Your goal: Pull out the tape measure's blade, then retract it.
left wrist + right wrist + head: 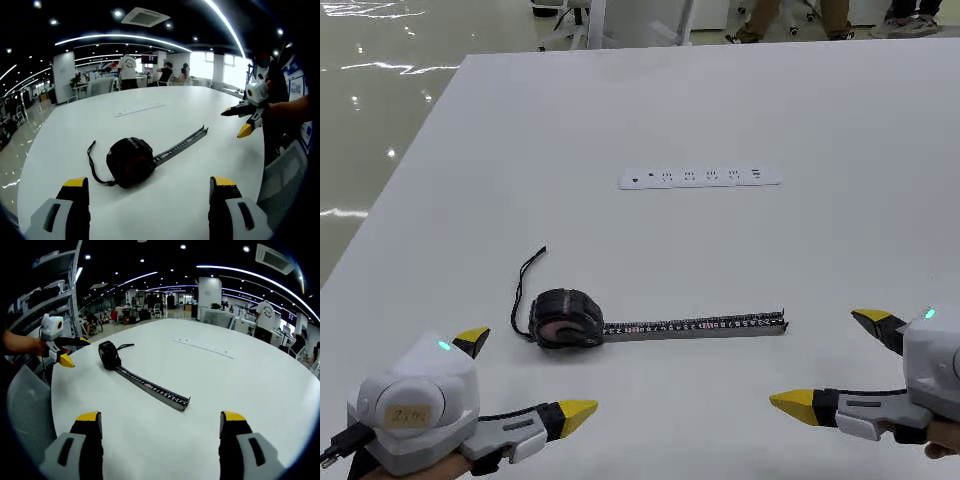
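The table (740, 90) is a smooth, matt white surface, while the floor (370, 90) at ten o'clock is polished and throws back the lights. The tape measure's case (565, 318) looks like black plastic with a dull sheen, its blade (700, 325) thin dark metal with printed marks, and its strap (525, 280) black woven cord. The power strip (700, 177), toward one o'clock of the case, is smooth white plastic, and the left gripper (525, 375) and right gripper (831, 360) have satin grey-white plastic shells with matt yellow tips.
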### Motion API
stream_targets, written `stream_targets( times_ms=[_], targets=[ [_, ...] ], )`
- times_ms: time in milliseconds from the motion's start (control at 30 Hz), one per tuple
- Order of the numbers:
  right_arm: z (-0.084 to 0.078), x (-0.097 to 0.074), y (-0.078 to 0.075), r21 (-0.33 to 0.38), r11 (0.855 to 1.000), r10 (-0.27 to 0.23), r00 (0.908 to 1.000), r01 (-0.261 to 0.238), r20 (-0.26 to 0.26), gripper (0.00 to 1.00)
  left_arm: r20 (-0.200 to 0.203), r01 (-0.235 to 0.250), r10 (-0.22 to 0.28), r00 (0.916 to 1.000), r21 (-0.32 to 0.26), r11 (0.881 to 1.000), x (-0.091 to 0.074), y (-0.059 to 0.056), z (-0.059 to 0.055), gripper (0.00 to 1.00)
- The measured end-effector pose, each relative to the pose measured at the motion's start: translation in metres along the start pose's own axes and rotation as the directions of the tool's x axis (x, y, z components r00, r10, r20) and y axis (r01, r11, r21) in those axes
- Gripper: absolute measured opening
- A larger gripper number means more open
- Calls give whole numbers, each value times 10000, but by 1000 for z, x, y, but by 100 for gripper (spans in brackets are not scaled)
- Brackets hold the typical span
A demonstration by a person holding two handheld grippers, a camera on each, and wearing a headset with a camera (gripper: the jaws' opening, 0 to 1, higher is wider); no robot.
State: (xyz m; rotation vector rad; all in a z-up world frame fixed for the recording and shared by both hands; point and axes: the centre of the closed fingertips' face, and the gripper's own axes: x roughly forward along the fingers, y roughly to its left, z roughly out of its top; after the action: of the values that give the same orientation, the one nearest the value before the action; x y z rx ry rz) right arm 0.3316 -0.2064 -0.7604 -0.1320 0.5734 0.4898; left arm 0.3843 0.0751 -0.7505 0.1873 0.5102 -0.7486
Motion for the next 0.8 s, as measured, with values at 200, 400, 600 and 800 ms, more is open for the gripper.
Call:
stream_targets(
  times_ms=[200, 400, 600, 800],
  targets=[
    [-1, -2, 8, 65, 9999, -116, 9999, 116, 38, 100, 127, -178, 181, 9998, -236, 9996, -3, -7, 2, 100],
    [4, -5, 10, 287, 9988, -398, 9989, 391, 229, 100, 282, -442, 455, 9986, -458, 9980, -7, -11, 4, 100],
    [3, -5, 18, 392, 9984, -414, 9988, 404, 247, 100, 408, -737, 765, 9962, -650, 9952, -9, -14, 9, 100],
    [4, -6, 21, 382, 9983, -458, 9984, 446, 330, 99, 522, -972, 1022, 9934, -904, 9911, -9, -18, 10, 100]
  ],
)
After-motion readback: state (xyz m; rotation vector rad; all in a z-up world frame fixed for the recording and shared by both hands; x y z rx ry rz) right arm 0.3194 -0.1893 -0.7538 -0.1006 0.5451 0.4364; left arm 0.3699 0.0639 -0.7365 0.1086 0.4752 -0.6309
